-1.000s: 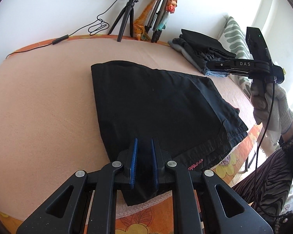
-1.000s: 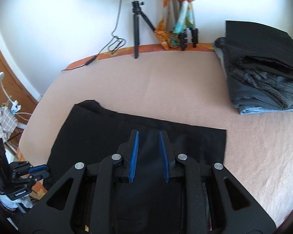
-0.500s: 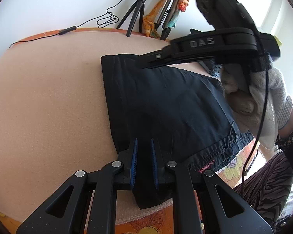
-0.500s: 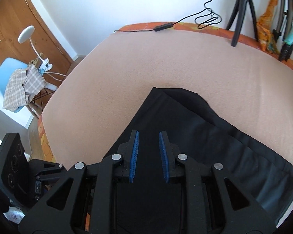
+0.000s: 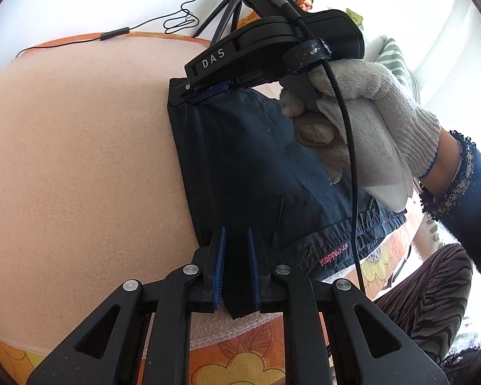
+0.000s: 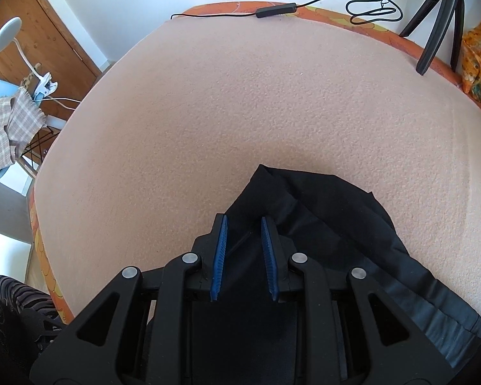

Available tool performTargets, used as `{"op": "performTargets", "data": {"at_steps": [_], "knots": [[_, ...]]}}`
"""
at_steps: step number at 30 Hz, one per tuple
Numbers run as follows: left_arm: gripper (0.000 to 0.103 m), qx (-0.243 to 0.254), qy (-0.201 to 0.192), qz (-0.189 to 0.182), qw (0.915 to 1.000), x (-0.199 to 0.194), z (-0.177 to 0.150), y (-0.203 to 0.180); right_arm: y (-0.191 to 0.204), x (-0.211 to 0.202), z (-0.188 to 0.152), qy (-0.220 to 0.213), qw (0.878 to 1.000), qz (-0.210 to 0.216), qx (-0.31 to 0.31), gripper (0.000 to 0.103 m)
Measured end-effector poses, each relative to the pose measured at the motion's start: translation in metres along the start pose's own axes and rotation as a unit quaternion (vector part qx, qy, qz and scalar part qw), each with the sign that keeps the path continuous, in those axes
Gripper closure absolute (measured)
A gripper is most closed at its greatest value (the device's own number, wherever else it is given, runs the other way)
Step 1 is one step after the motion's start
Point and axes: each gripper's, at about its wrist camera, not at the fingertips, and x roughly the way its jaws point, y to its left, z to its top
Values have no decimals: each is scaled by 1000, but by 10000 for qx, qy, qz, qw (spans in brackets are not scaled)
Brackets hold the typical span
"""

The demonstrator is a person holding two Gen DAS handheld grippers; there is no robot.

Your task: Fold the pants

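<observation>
Black pants (image 5: 266,166) lie folded on the peach blanket (image 5: 80,160), the waistband with a pink logo at the near edge. My left gripper (image 5: 235,240) is narrowly open, its blue pads on either side of the near left corner of the pants. My right gripper (image 5: 205,94), held by a gloved hand, reaches down onto the far left corner. In the right wrist view that gripper (image 6: 243,227) is open over the pointed far corner of the pants (image 6: 320,211), cloth between its pads.
A tripod (image 6: 439,25) and a black cable (image 6: 272,9) stand along the far edge of the bed. A chair with a checked cloth (image 6: 9,125) and a white lamp are off the bed's left side. The orange flowered bedsheet (image 5: 247,353) shows at the near edge.
My right gripper has swung across the pants from the right side and come down onto their far left corner. My left gripper has stayed at the near left corner.
</observation>
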Motion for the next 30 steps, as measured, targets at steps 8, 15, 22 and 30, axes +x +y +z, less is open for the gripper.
{"op": "performTargets", "data": {"at_steps": [8,15,22,30], "knots": [[44,-687,-50,-24,9976,-7,0,15,0,-19,-1,171,9985,61,509,52],[44,-1037,4,-486,9934,1,-1,19,-3,-29,2,479,9941,91,968,49],[66,-1355,34,-664,9885,7,2,31,15,-15,0,822,9929,-200,836,49],[85,-1297,-187,-804,9881,2,3,26,26,1,6,1023,9894,-667,783,49]]}}
